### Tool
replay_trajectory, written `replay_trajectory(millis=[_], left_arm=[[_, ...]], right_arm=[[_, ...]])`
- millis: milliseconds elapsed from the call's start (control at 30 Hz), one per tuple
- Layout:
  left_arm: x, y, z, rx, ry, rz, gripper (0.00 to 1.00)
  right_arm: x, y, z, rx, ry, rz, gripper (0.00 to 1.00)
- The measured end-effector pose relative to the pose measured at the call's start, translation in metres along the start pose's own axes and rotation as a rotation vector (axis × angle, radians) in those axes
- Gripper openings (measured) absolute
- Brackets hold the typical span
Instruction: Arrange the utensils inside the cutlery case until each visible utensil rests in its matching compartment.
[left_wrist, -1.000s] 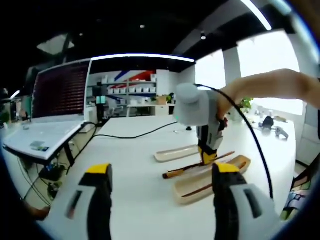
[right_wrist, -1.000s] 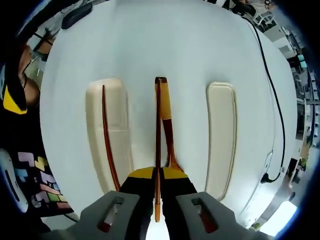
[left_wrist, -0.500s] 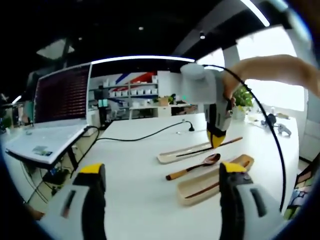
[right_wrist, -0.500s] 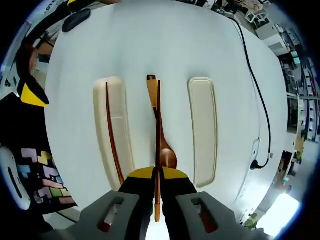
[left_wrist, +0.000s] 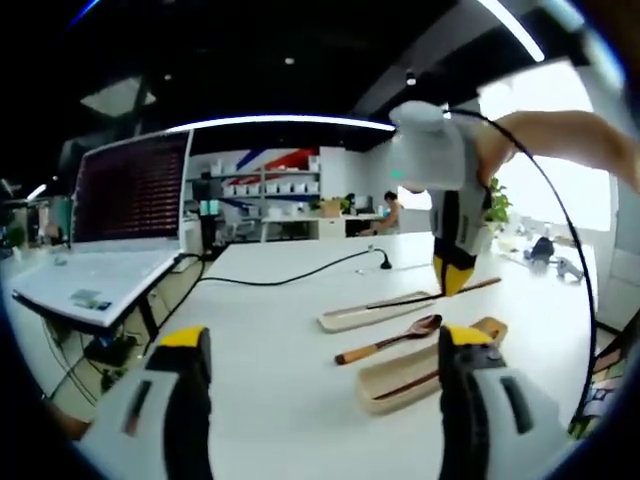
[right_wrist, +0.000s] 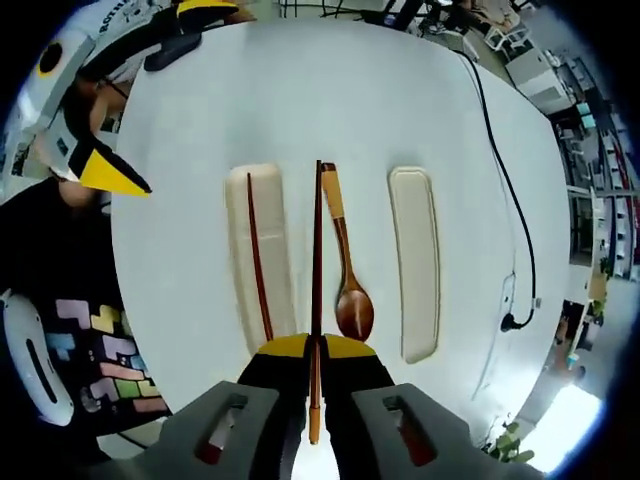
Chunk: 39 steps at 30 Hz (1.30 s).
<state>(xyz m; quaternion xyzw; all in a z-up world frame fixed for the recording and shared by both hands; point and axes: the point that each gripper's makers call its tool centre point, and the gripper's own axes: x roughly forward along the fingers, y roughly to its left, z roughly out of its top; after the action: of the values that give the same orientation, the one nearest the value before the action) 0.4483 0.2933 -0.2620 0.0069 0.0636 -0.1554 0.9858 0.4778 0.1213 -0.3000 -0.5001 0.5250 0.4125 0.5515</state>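
Note:
In the right gripper view my right gripper (right_wrist: 312, 350) is shut on a brown chopstick (right_wrist: 317, 250), held well above the white table. Below it a wooden spoon (right_wrist: 350, 300) lies on the table between two cream trays. The left tray (right_wrist: 278, 250) holds a second chopstick (right_wrist: 257, 260); the right tray (right_wrist: 415, 260) holds nothing. In the left gripper view my left gripper (left_wrist: 325, 345) stands open above the table with nothing between its jaws. Beyond it the right gripper (left_wrist: 452, 280) holds the chopstick (left_wrist: 420, 297) over the far tray (left_wrist: 345, 320). The spoon (left_wrist: 395, 338) and near tray (left_wrist: 385, 392) lie below.
An open laptop (left_wrist: 100, 270) sits at the table's left side, with a black cable (left_wrist: 290, 270) running across the tabletop. The cable (right_wrist: 505, 190) also runs along the table's right side. A person's patterned clothing (right_wrist: 90, 370) is at the left edge.
The right gripper has lifted the chopstick off the table, away from the spoon, which stays lying between the trays. The left gripper has stayed open.

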Motion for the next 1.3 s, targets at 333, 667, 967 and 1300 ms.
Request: replay_trajectory(millis=[333, 667, 967, 1300], left_arm=[[-0.001, 0.001, -0.001, 0.002, 0.002, 0.004, 1.0], [-0.002, 0.002, -0.001, 0.002, 0.004, 0.007, 1.0], [-0.004, 0.003, 0.001, 0.002, 0.0, 0.004, 1.0], [0.001, 0.007, -0.001, -0.003, 0.009, 0.014, 0.99]], right_arm=[[0.007, 0.02, -0.006, -0.024, 0.028, 0.026, 0.01], [0.026, 0.039, -0.003, -0.034, 0.022, 0.097, 0.01], [0.048, 0.047, -0.003, -0.041, 0.022, 0.145, 0.01], [0.055, 0.051, 0.003, -0.069, 0.024, 0.173, 0.02]])
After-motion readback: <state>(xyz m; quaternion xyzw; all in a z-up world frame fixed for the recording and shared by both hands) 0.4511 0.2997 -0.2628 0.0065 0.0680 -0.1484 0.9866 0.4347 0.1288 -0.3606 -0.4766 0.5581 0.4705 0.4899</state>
